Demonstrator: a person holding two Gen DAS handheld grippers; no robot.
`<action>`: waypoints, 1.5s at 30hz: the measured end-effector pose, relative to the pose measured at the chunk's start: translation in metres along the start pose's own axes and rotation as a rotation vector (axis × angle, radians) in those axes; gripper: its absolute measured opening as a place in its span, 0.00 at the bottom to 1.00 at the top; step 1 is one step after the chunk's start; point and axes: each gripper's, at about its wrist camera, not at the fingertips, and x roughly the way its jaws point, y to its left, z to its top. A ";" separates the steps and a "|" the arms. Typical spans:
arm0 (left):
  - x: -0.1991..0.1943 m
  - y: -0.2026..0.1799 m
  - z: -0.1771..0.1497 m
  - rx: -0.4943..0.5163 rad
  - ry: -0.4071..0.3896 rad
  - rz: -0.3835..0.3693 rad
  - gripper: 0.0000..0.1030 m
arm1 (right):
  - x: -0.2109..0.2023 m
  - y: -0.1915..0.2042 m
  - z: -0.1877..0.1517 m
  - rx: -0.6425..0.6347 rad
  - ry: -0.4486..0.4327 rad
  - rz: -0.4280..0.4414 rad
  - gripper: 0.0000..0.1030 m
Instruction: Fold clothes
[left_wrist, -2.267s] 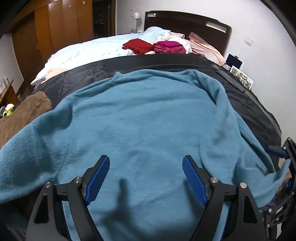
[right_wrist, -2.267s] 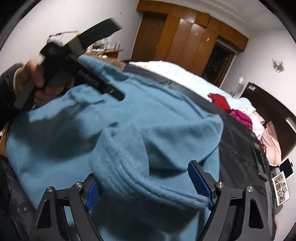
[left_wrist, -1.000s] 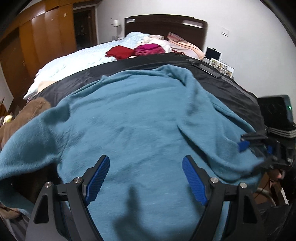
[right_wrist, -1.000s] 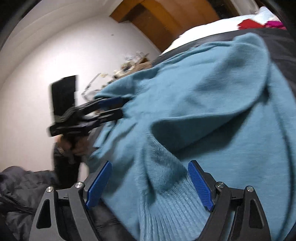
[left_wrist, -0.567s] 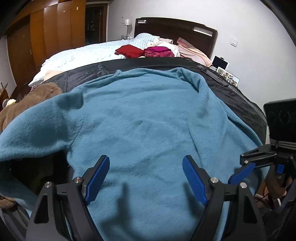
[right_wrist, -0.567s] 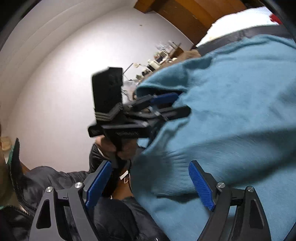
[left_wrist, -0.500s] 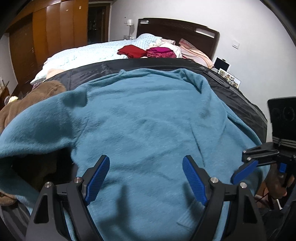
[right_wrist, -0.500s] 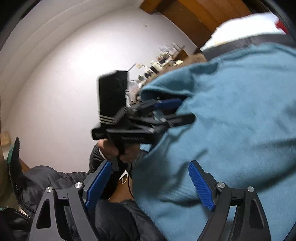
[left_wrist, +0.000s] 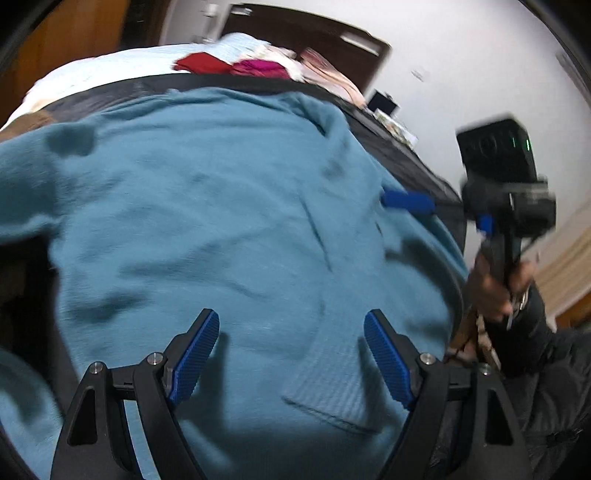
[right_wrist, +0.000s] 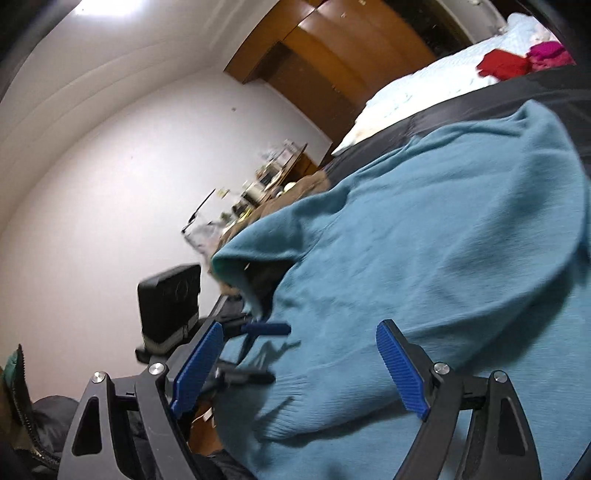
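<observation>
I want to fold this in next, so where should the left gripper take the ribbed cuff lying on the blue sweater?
Probably pinch the ribbed cuff at its free end, coming from above: it lies flat on the blue sweater, between the open left gripper fingers.

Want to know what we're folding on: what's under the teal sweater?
The teal sweater lies on a black cover spread across the bed. What is directly beneath its middle is hidden by the sweater itself.
</observation>
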 end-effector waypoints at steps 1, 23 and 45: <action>0.005 -0.007 0.000 0.023 0.014 -0.004 0.81 | -0.003 -0.001 0.000 -0.001 -0.008 -0.005 0.85; -0.072 -0.059 0.051 0.073 -0.228 0.248 0.07 | -0.073 -0.043 0.004 0.014 -0.202 -0.119 0.85; -0.095 -0.043 0.102 0.046 -0.266 0.272 0.32 | -0.087 -0.053 0.029 -0.105 -0.164 -0.561 0.85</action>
